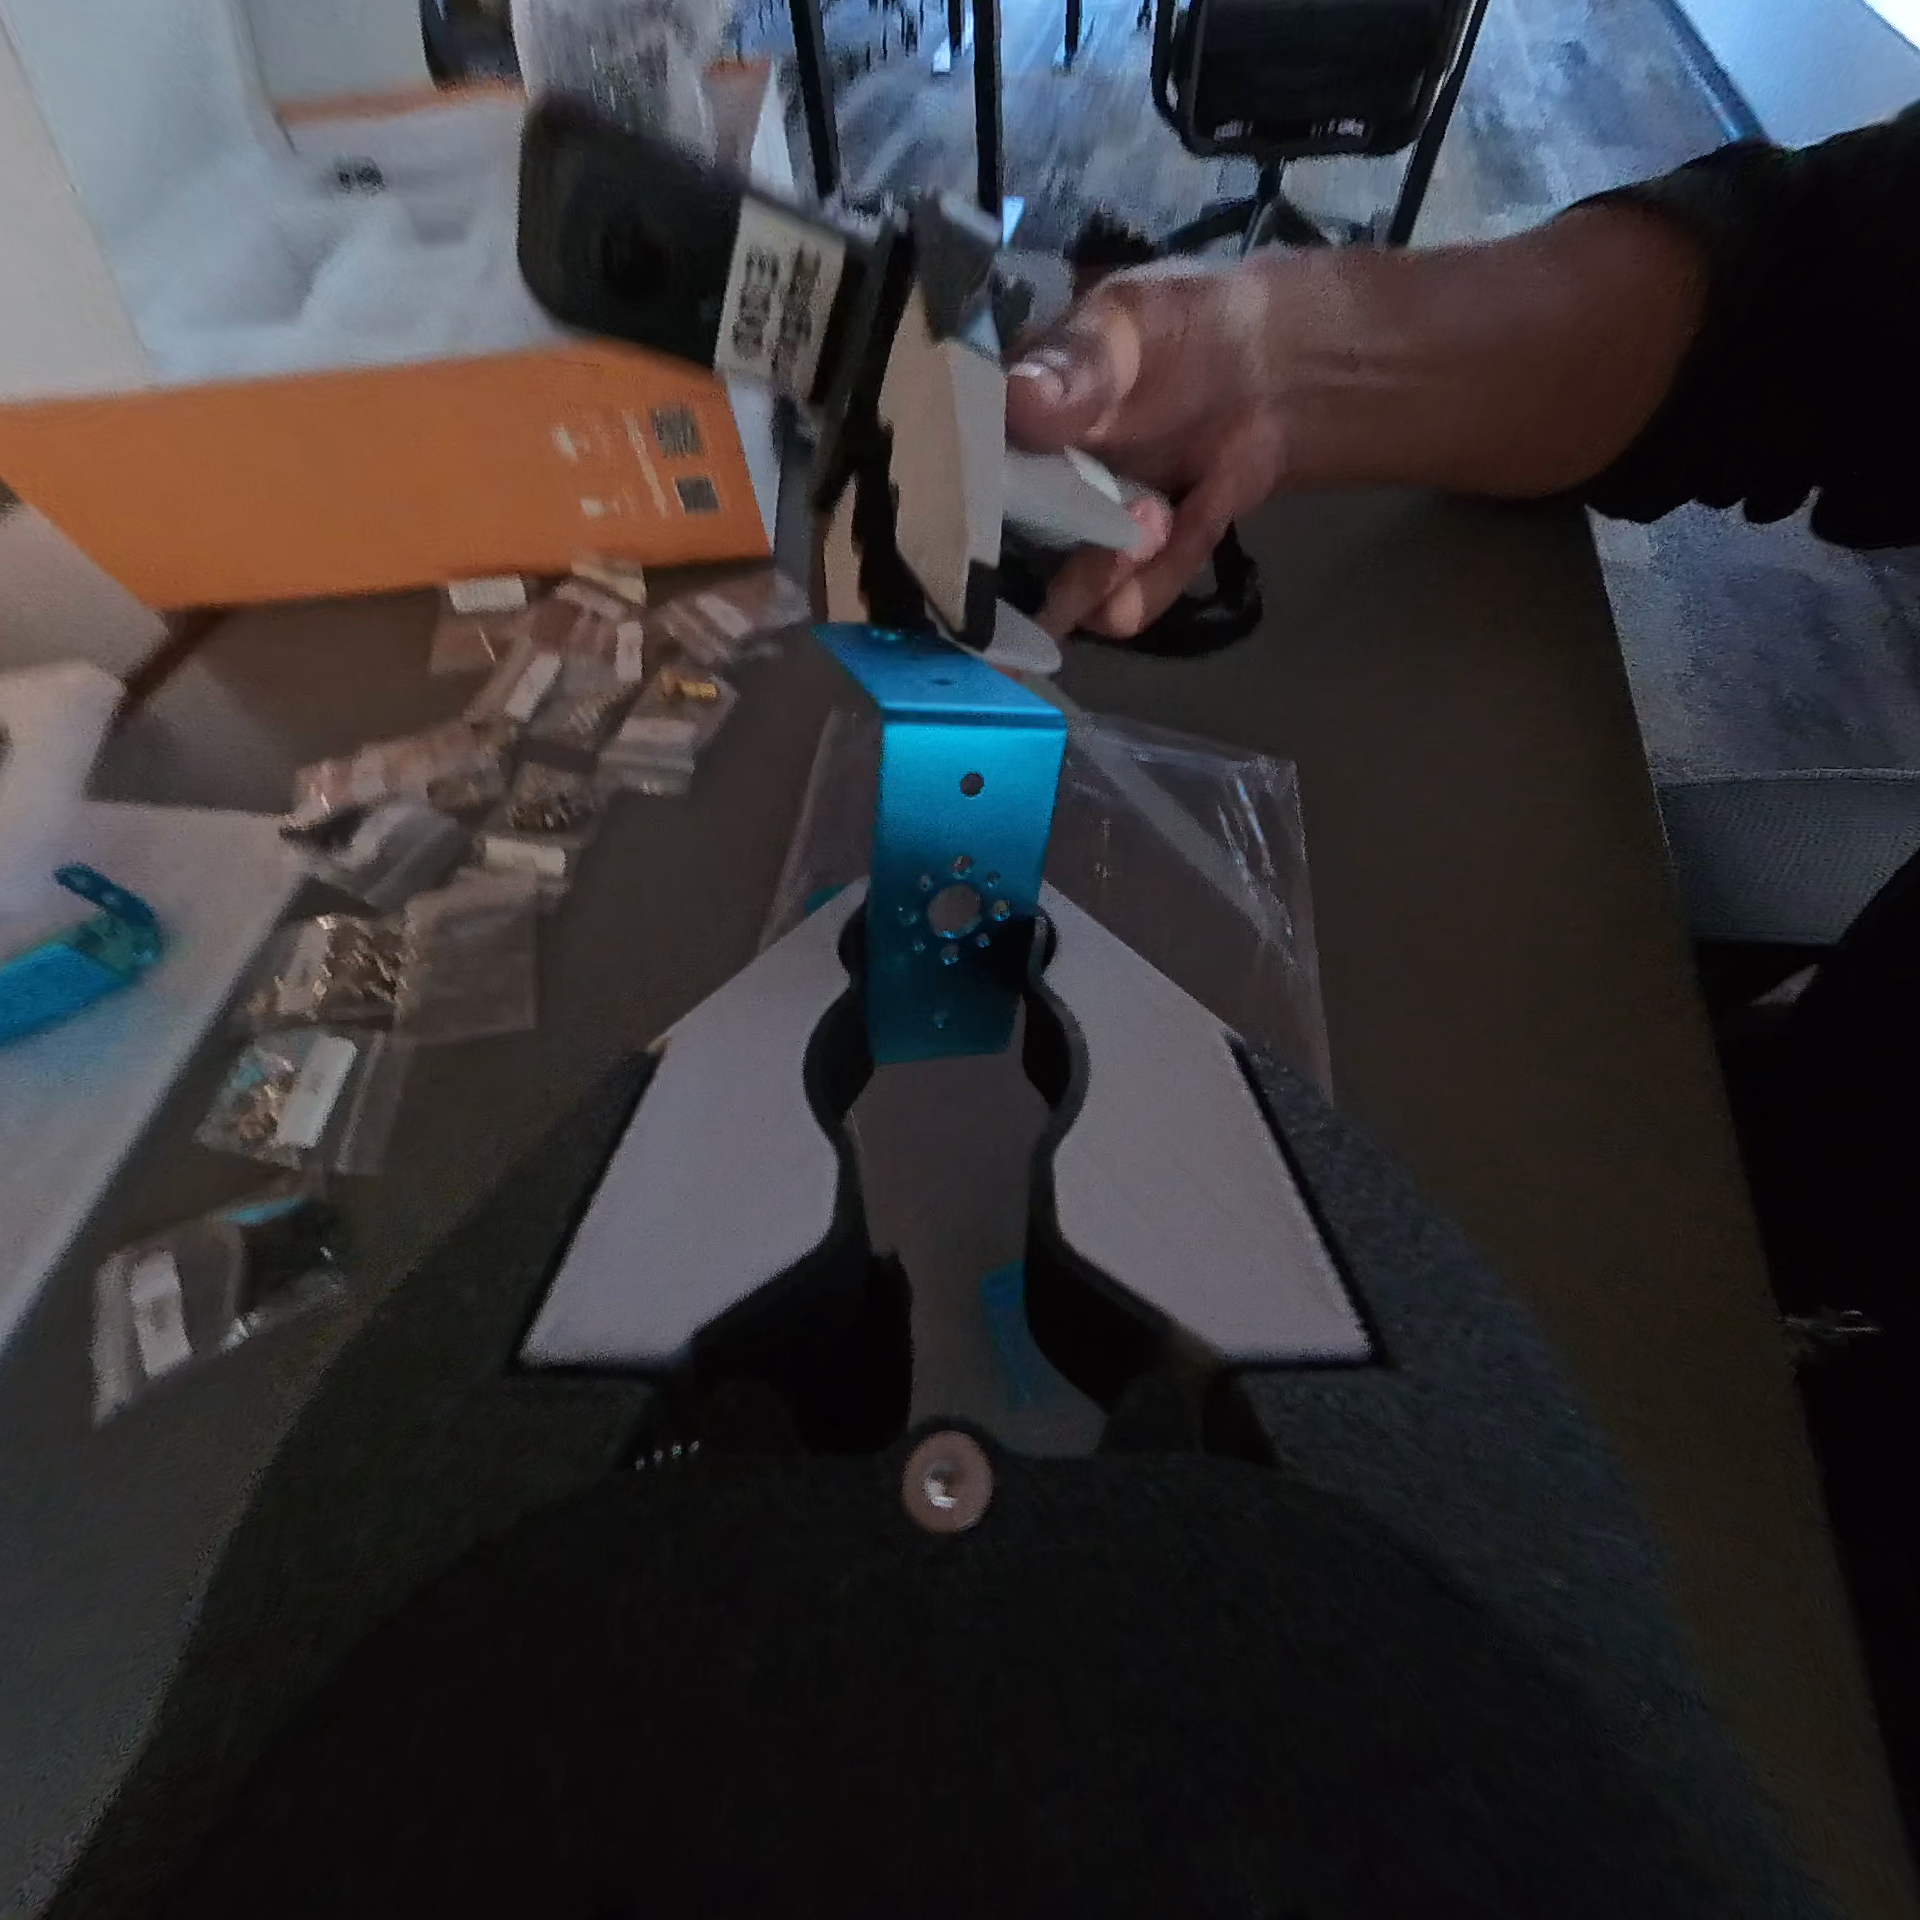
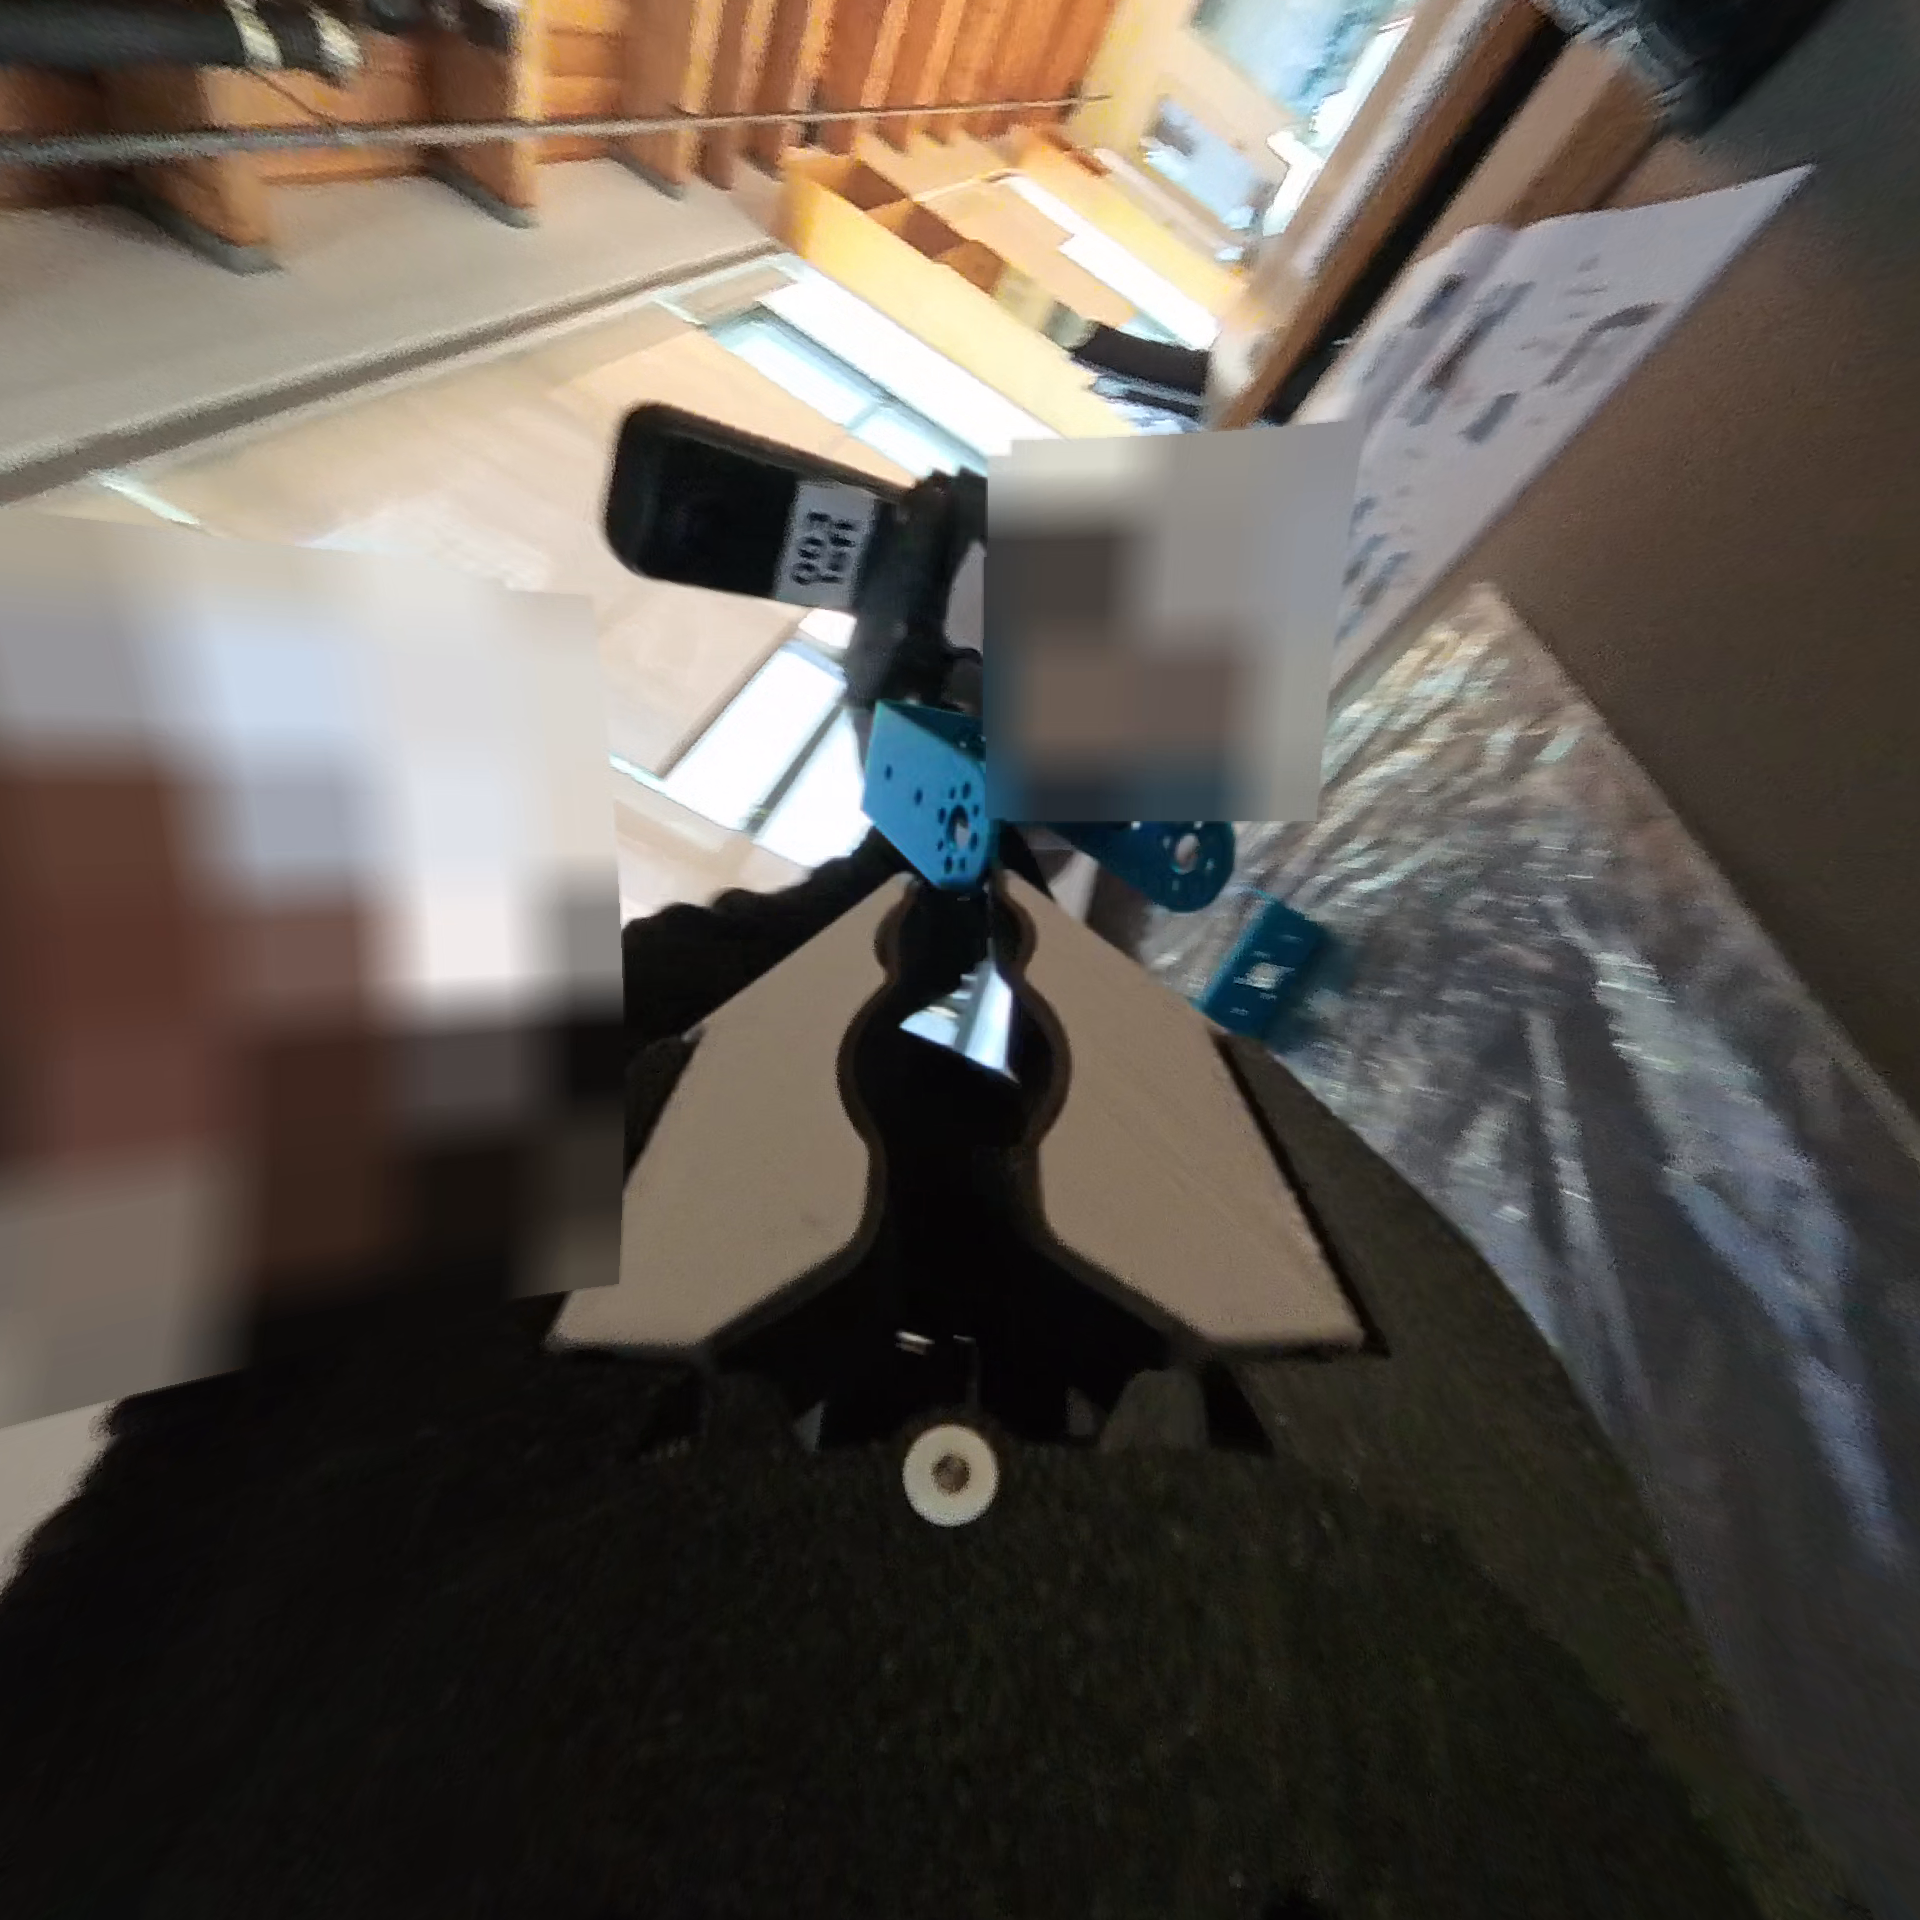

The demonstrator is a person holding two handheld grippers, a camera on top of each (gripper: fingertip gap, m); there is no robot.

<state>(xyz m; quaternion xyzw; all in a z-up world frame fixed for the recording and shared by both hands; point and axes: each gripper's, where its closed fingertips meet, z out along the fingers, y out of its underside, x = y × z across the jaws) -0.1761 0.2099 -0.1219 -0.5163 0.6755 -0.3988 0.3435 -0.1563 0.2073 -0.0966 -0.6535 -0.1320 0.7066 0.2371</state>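
Left wrist view showed the left tongs [image 1: 951,940] closed on a blue bracket [image 1: 971,821]. They gripped it near its round hole. The bracket stood up from the tips, off the bench [image 1: 1403,935]. Only the very tips pinched it, so I think a hard push could have made it turn in that hold.

The right tongs [image 1: 920,613] came down on the far end of the bracket, held by a hand [image 1: 1143,416]. That part was blurry.

In the right wrist view, the right tongs [image 2: 951,894] looked closed on one end of the blue bracket [image 2: 930,800]. The tips were almost together there. A small shiny silver thing [image 2: 982,1023] showed between the fingers. I could not tell what it was.

So both tongs seemed to hold the same piece, one at each end. With two grips on one piece, I think slow, even moves were best, so neither end slipped.

A clear plastic bag [image 1: 1195,831] lay just behind the bracket. Little bags of screws [image 1: 499,779] lay on the bench to the left, near an orange box [image 1: 364,468]. Another blue part [image 1: 73,956] sat well apart at the left edge.
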